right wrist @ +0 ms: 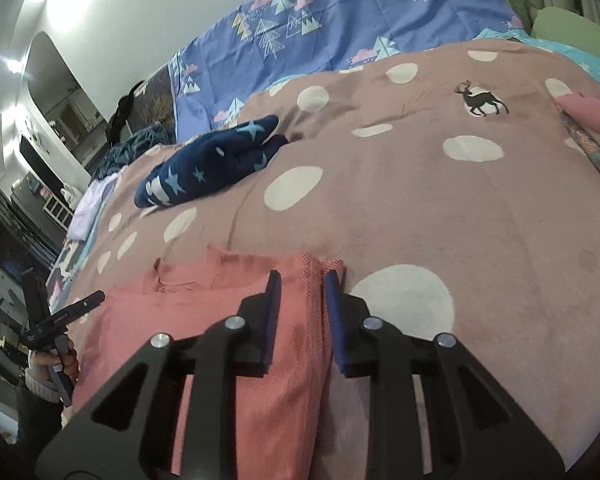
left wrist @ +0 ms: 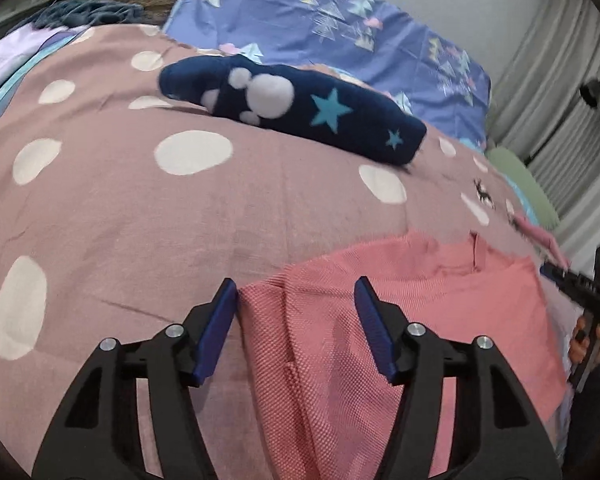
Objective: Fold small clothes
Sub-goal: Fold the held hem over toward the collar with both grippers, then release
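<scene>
Pink knit garment (left wrist: 400, 312) flat on mauve polka-dot bedspread (left wrist: 140, 220), lower right of frame. Left gripper (left wrist: 296, 300) jaws wide apart, gripping nothing. Right gripper (right wrist: 300, 292) jaws narrow, straddling garment edge, pads not pinching. Navy star-patterned sock (left wrist: 300, 112) upper centre.

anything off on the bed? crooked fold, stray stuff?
Nothing damaged or spilled. The pink garment is folded but uneven: its far edge steps, and a narrow strip sticks out past the fold on one side. The navy star-print piece lies bunched farther back on the dotted bedspread, apart from it. Neither gripper's pads press on the cloth.
</scene>
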Demonstrator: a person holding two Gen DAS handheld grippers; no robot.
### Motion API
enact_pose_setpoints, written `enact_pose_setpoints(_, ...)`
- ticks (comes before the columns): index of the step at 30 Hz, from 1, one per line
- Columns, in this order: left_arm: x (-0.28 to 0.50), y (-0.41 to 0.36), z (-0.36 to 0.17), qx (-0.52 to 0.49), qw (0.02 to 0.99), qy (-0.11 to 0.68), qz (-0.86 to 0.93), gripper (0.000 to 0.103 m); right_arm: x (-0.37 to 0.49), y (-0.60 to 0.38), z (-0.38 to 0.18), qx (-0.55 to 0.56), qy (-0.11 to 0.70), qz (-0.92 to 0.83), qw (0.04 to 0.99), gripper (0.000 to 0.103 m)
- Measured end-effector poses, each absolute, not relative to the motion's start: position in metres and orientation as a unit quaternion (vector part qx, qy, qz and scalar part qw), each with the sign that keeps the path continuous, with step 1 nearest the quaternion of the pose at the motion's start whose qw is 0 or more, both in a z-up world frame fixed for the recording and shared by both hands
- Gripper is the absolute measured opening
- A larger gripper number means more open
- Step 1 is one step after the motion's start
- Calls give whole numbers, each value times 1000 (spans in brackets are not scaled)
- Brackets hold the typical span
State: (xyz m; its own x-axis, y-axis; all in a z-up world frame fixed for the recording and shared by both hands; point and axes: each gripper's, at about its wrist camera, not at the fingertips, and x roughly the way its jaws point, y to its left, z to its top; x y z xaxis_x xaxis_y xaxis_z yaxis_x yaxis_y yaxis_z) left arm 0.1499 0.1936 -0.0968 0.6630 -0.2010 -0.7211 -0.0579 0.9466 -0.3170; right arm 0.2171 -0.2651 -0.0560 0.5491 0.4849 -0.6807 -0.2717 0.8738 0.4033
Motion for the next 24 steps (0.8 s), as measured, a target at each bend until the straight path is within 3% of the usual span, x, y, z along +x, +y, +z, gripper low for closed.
enact_pose_setpoints(1, 152, 192, -97, -152, 899, 410, -42, 49, 218, -263, -58, 125, 425, 220, 869, 24)
enact_pose_setpoints(3, 151, 188, -98, -142, 900, 409, -47, 46, 217, -259, -61, 118, 426, 223, 869, 24)
enact_pose_setpoints(9, 149, 177, -100, -83, 908, 408, -52, 46, 216, -250, -67, 82, 425, 229, 872, 25)
enact_pose_setpoints(12, 154, 177, -100, -76, 909, 408, -44, 46, 218, -248, -68, 73, 422, 224, 876, 15)
enact_pose_setpoints(18, 164, 171, -92, -43, 915, 399, -46, 45, 219, -247, -65, 67, 419, 219, 879, 15)
enact_pose_setpoints(22, 163, 162, -89, -20, 912, 403, -73, 22, 220, -248, -67, 67, 422, 217, 878, 15)
enact_pose_setpoints(24, 162, 162, -90, -14, 910, 408, -75, 21, 220, -248, -69, 67, 423, 217, 877, 15)
